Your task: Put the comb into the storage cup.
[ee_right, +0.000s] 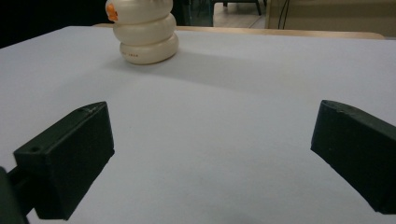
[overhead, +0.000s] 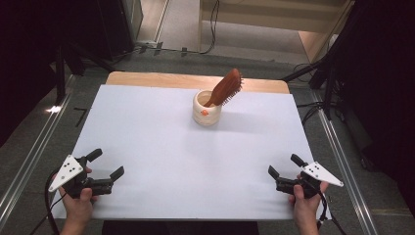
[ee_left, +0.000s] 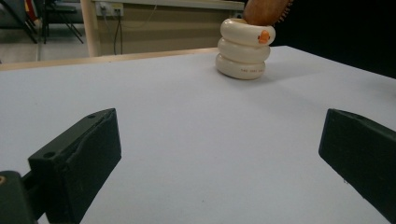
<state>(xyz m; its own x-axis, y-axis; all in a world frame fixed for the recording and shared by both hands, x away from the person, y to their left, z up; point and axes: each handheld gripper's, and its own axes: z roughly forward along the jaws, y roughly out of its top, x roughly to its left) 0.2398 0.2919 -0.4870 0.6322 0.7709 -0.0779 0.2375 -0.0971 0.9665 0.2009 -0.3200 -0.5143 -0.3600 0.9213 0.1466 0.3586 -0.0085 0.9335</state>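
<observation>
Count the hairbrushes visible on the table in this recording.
1. A single wooden hairbrush stands handle-down, leaning to the right, in the cream ringed holder toward the far middle of the white table. The holder's inside is hidden from these angles.

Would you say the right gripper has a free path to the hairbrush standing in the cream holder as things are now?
Probably yes. The right gripper is open, and bare white table lies between it and the holder. The hairbrush leans up and out toward its side, with nothing beside it.
</observation>
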